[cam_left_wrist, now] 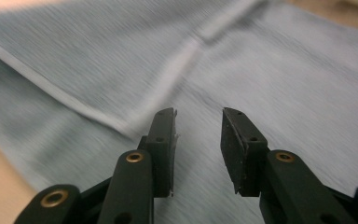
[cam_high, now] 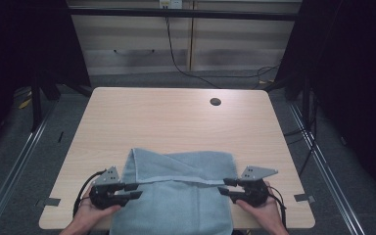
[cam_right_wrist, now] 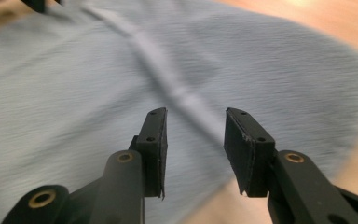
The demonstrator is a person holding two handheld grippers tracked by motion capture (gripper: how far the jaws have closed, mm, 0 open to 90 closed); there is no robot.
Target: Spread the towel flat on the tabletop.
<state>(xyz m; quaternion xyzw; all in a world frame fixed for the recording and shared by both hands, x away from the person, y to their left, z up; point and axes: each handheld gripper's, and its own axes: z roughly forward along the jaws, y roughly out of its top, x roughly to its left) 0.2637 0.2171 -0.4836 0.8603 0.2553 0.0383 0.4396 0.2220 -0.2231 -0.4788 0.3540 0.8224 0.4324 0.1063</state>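
Note:
A light blue towel (cam_high: 176,196) lies on the near half of the wooden table (cam_high: 176,117), its far part folded back over itself, its front hanging past the near edge. My left gripper (cam_high: 138,191) rests at the towel's left edge and points right, jaws open with nothing between them. In the left gripper view my left gripper (cam_left_wrist: 198,116) hovers over the towel (cam_left_wrist: 261,70) beside a hem (cam_left_wrist: 74,100). My right gripper (cam_high: 222,186) is at the towel's right edge and points left, open and empty. The right gripper view has my right gripper (cam_right_wrist: 196,114) above the towel (cam_right_wrist: 74,93).
A round cable hole (cam_high: 215,102) sits in the table's far right part. Tape marks (cam_high: 304,198) lie near both front corners. Cables (cam_high: 176,58) trail on the floor behind the table, before a pale cabinet. Dark curtains flank both sides.

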